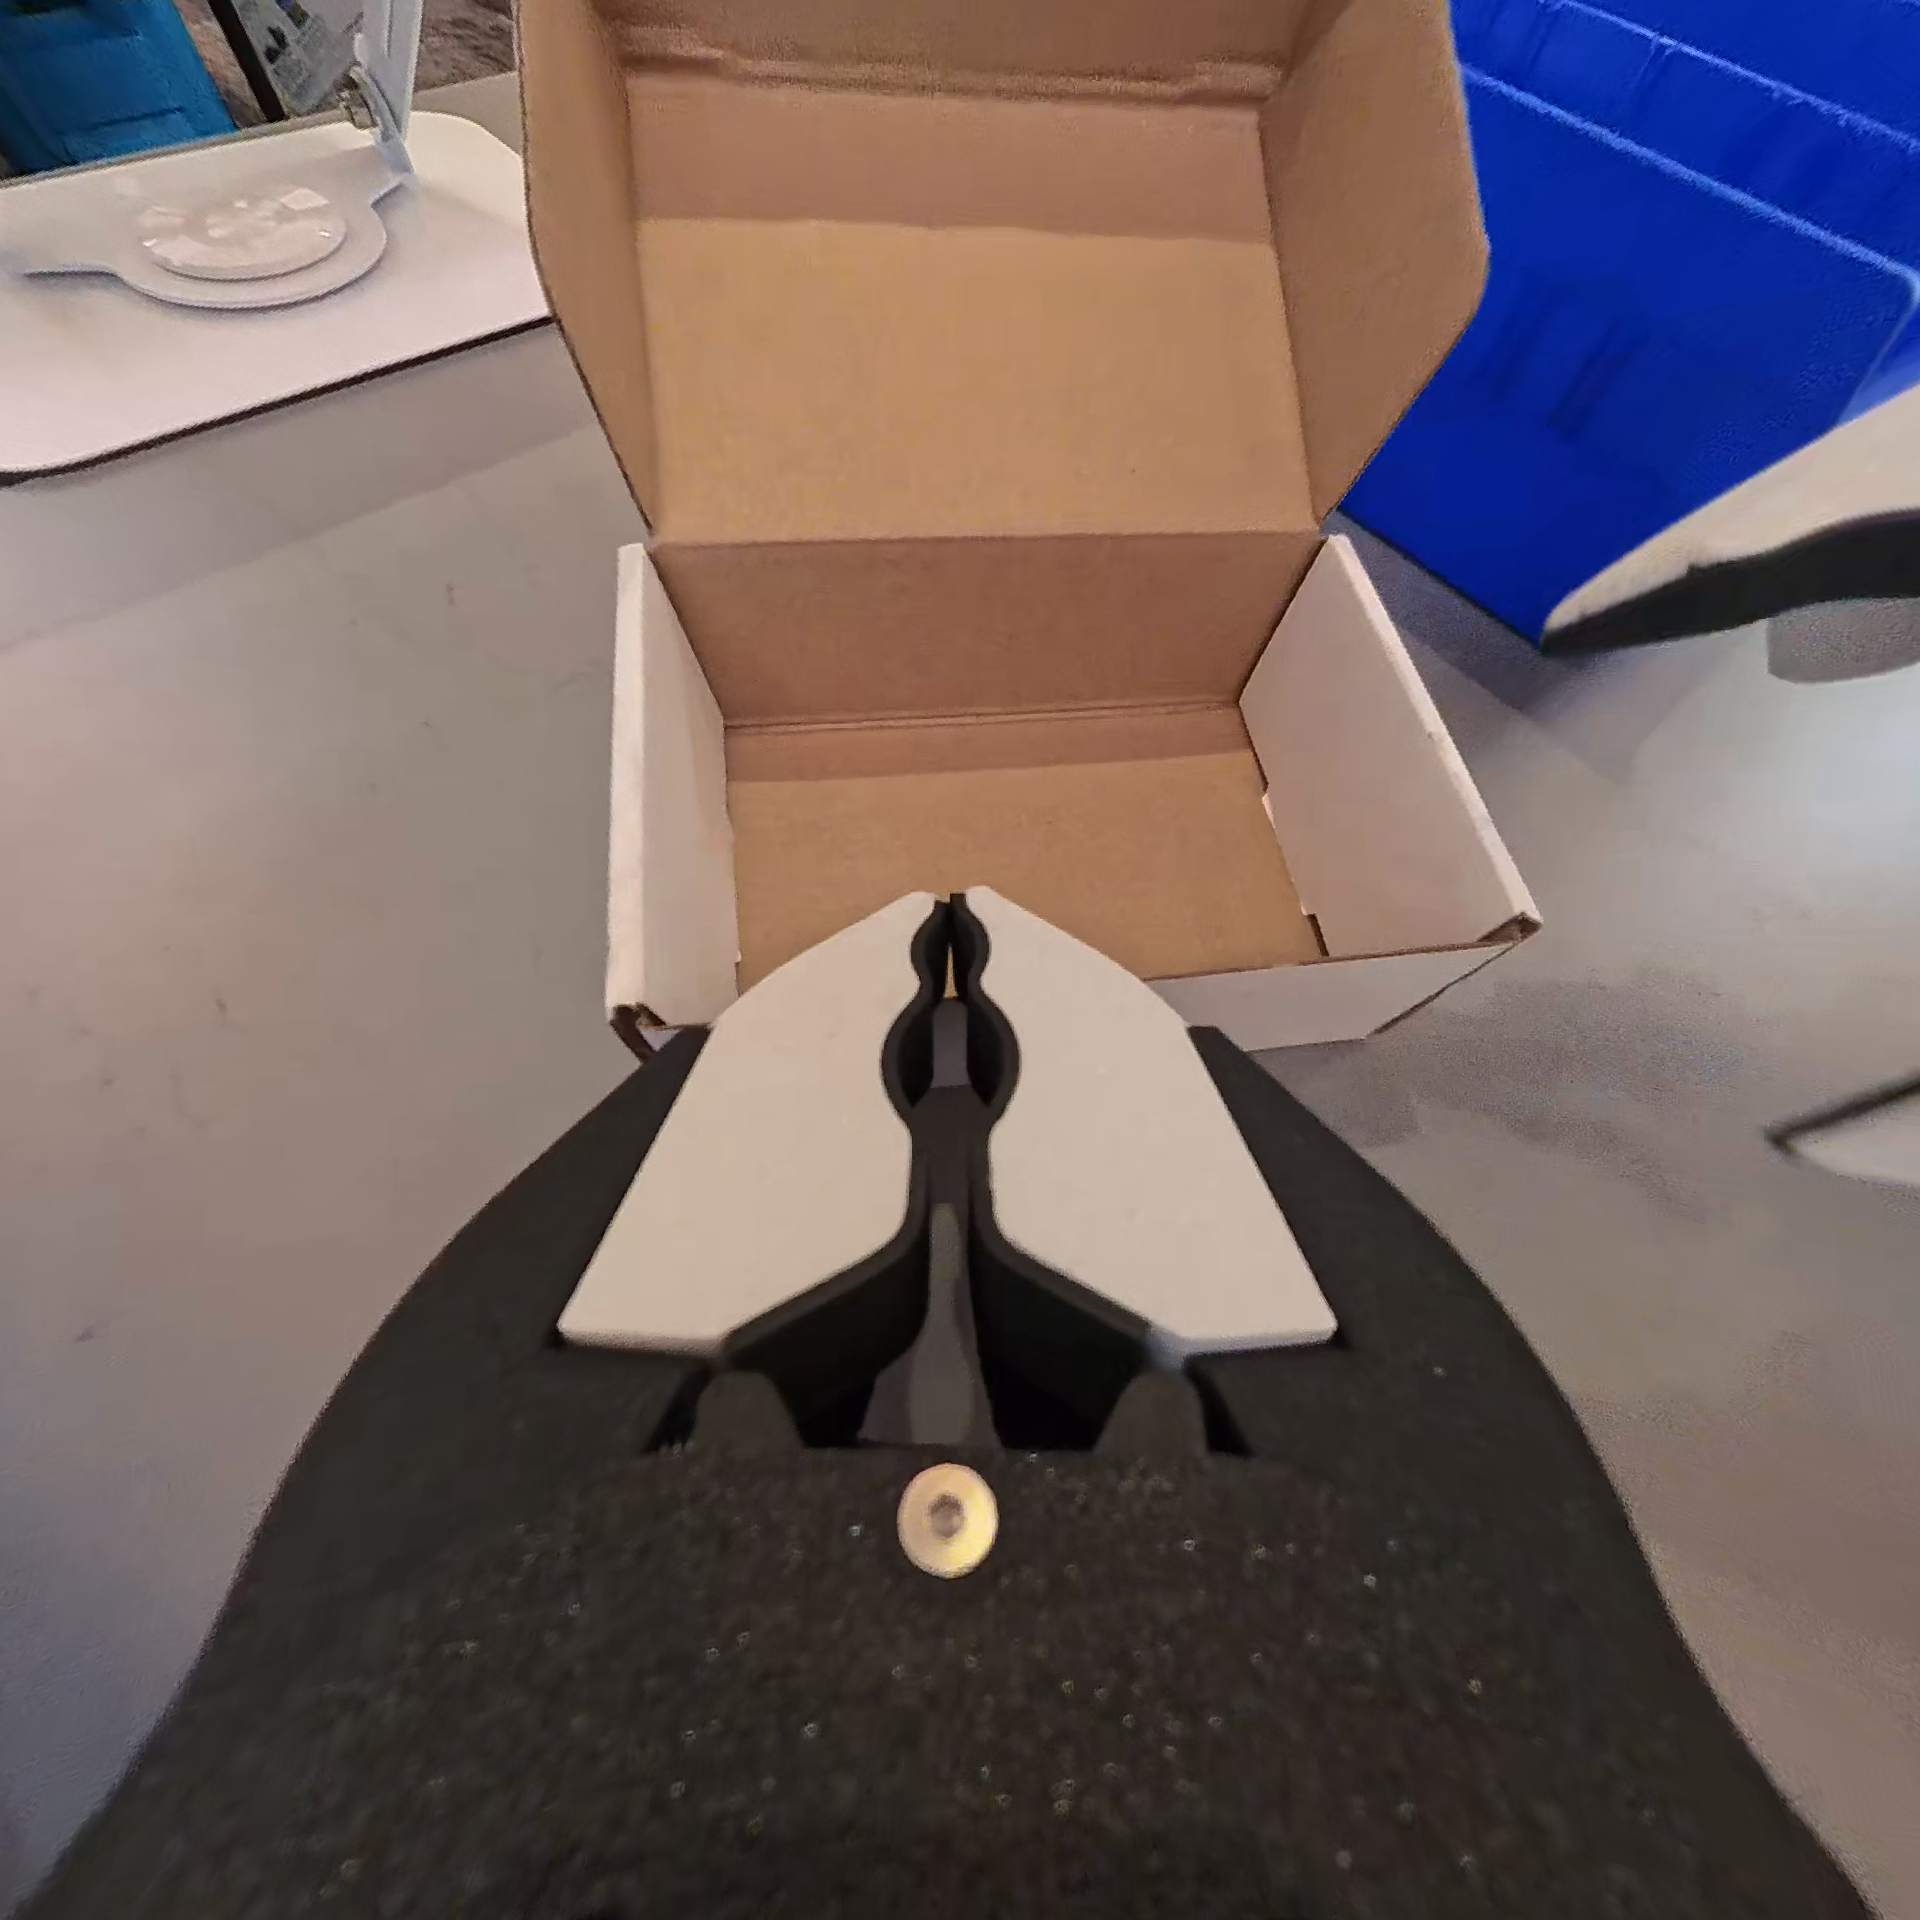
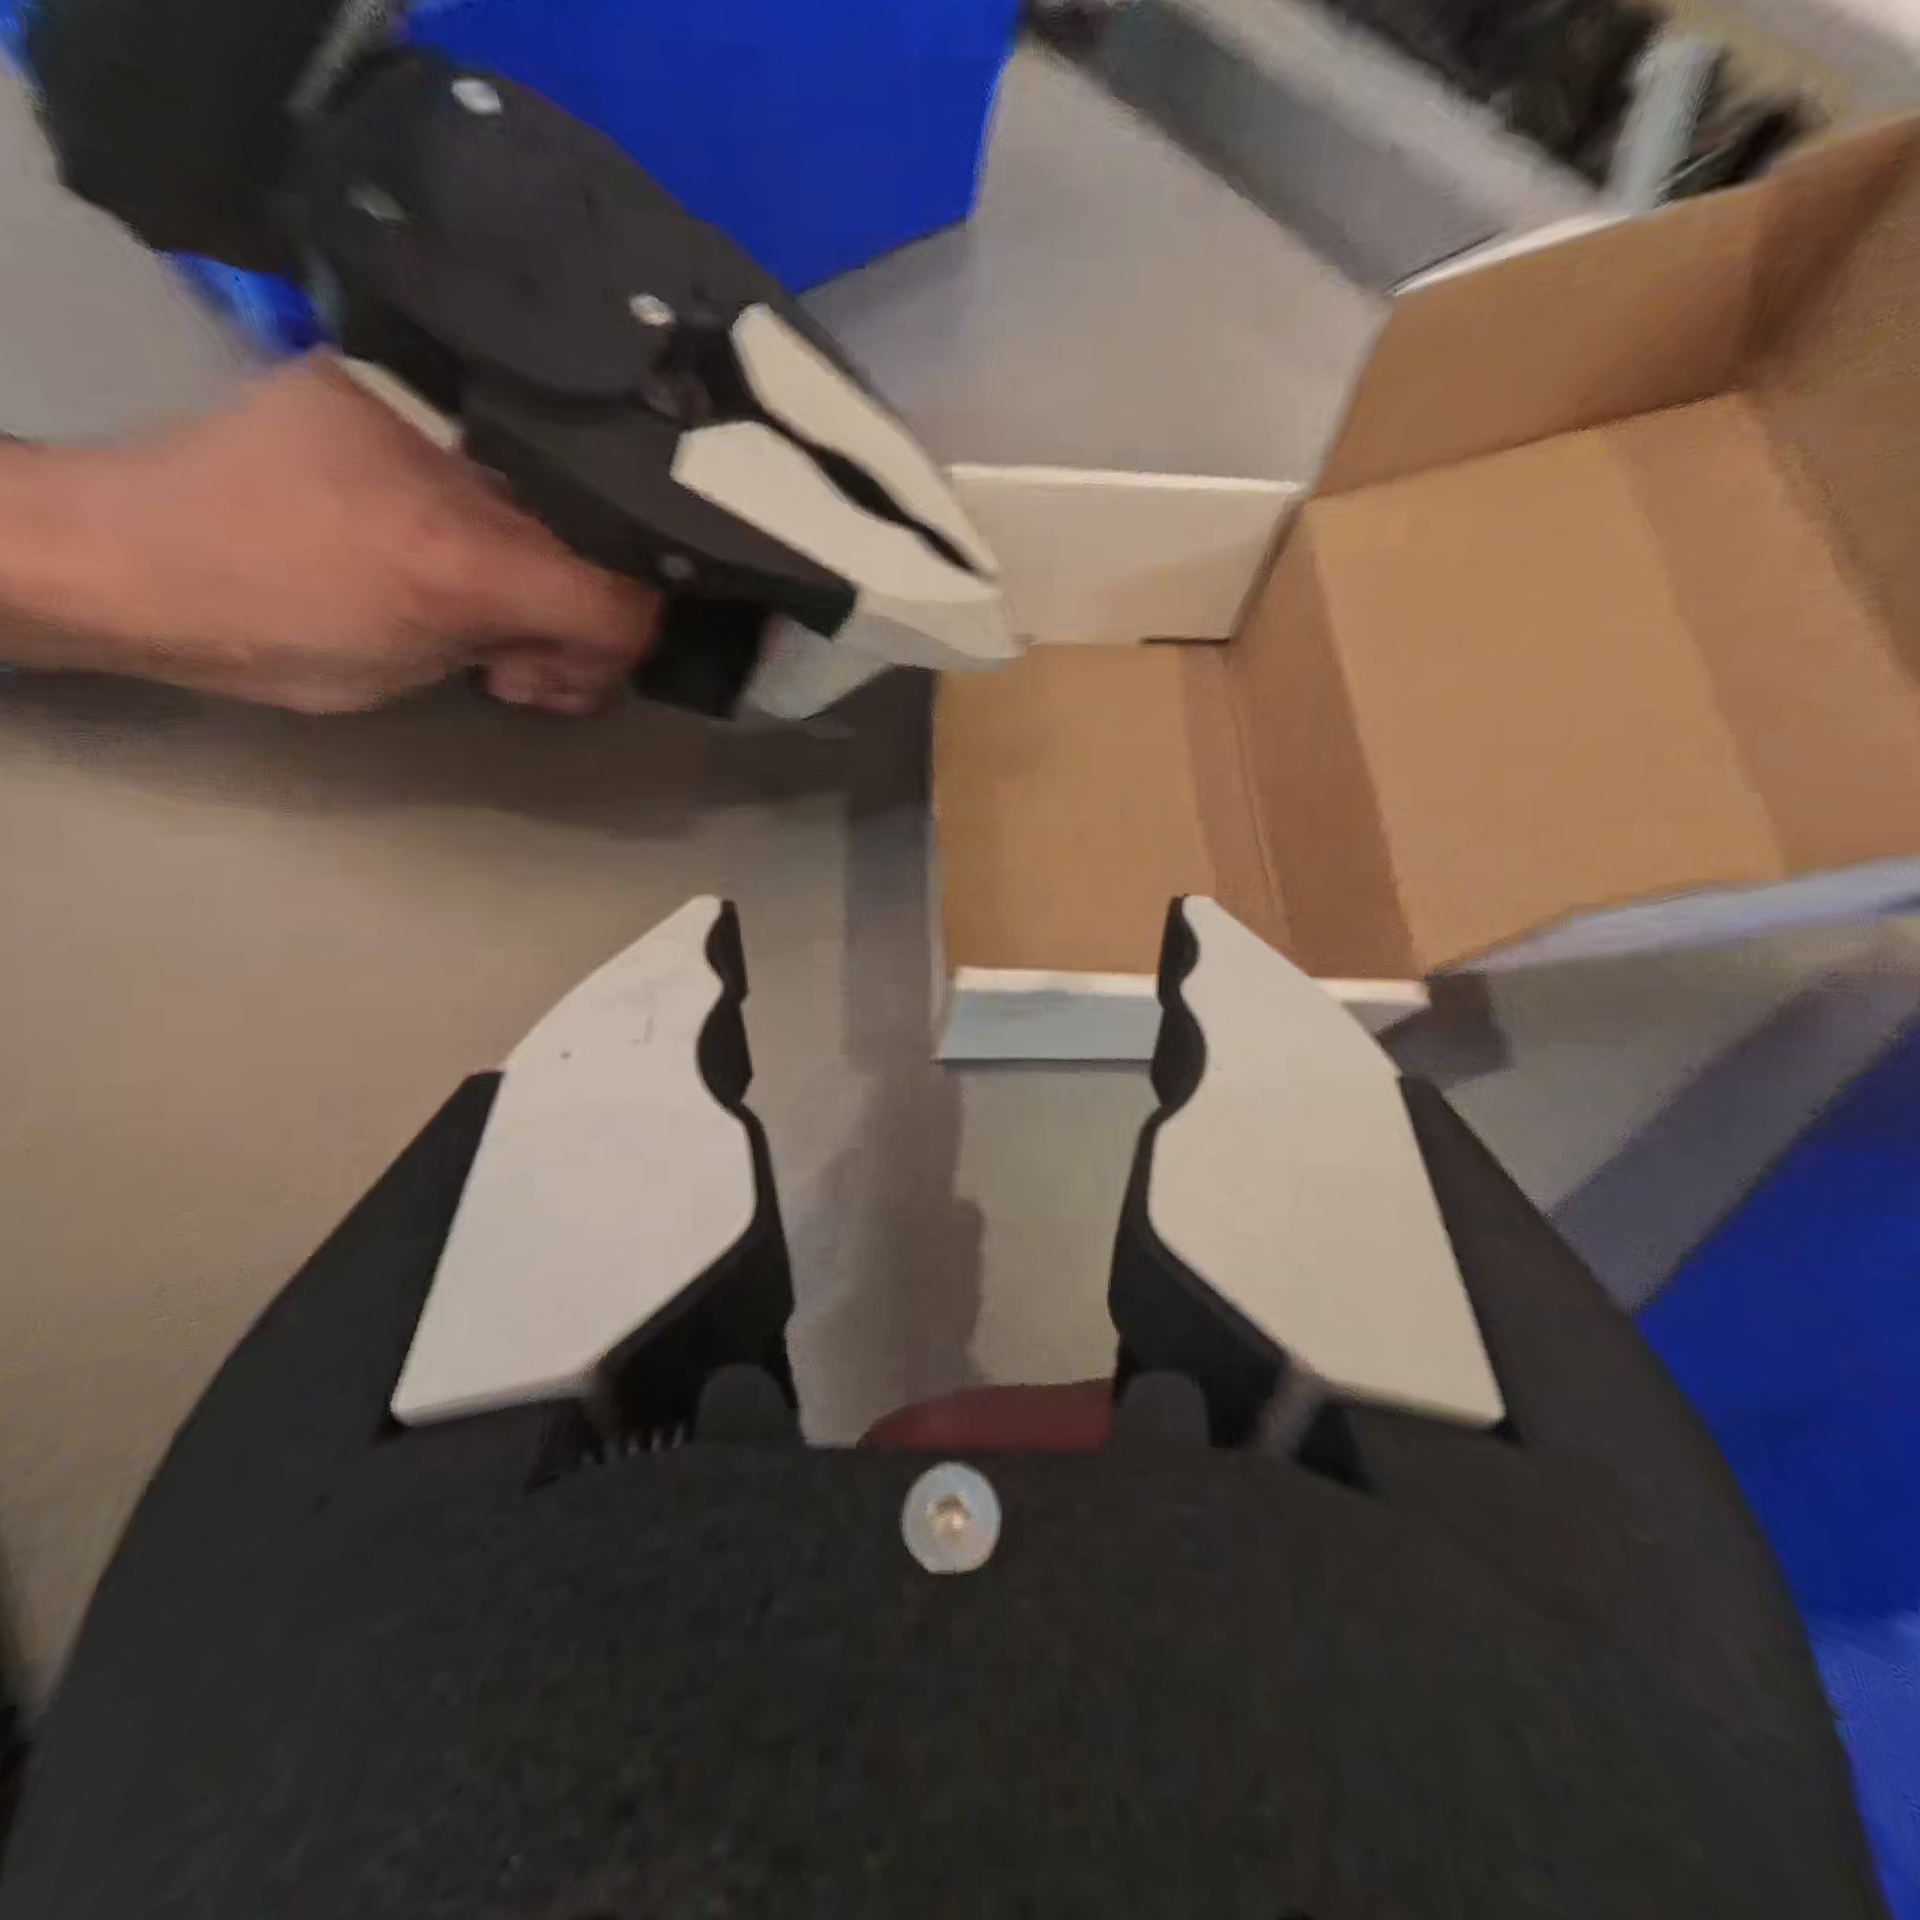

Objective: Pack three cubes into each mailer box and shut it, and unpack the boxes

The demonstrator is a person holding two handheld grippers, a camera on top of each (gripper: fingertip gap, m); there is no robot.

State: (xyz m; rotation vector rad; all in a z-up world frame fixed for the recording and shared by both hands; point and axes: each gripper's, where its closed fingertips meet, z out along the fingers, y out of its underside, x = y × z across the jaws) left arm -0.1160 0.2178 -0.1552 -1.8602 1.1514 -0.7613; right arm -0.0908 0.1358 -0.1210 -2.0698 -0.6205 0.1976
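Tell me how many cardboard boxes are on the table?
1. The open, empty box sits mid-table, the shut left claw at its front wall, a blue bin beside it. Others may lie out of view.

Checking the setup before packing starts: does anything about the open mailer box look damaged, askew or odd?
Nothing stands out. The mailer box sits flat on the grey table, lid upright, interior empty, no cubes in view. Left gripper is at its front wall.

No writing, brand, number or sign can be read in either view. The mailer box [image 1: 1039,665] shows only plain brown card inside and plain white walls outside. A card or picture standing at the far left of the table [image 1: 260,831] in the left wrist view is too small and blurred to read.
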